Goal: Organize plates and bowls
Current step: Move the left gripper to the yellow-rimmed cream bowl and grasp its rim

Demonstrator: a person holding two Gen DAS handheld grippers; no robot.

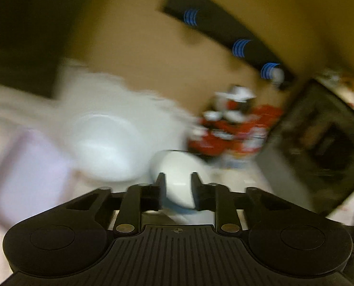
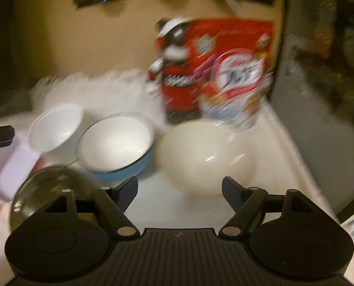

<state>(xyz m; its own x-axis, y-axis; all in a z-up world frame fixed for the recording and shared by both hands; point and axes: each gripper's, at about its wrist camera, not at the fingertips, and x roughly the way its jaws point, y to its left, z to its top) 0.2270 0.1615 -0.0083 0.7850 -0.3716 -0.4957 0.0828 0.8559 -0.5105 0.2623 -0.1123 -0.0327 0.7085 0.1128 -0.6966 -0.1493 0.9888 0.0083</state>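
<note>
So, white dish (image 1: 177,162): It sits pinched between the fingers of the left gripper (image 1: 178,176). It has a blue edge underneath. It may be the blue bowl (image 2: 115,145) that the other camera shows, but the blur is too strong to be sure.
Left fingers: Close together, holding the white dish by a thin bit of its edge.
Slip risk: Only a small bit is held, so the dish could slide out and drop. A quick swing would make that more likely.
Bump risk: A white bowl (image 1: 105,143) is just beside the held dish. A swing to that side could knock them together and chip one.
Right fingers: On the right gripper (image 2: 179,183) they are spread wide with nothing in them.
Cream bowl (image 2: 200,157): It stands on the bench (image 2: 177,209) just in front of the right fingers. A push instead of a grab could shove it into the cereal bag (image 2: 224,71) behind it, and the bag could tip over.
Glass bowl (image 2: 41,186): It is near the right gripper's left side. It is see-through and easy to miss, so an arm could bump it.
Crowding: All the bowls are close together, so one knock could move many.
</note>
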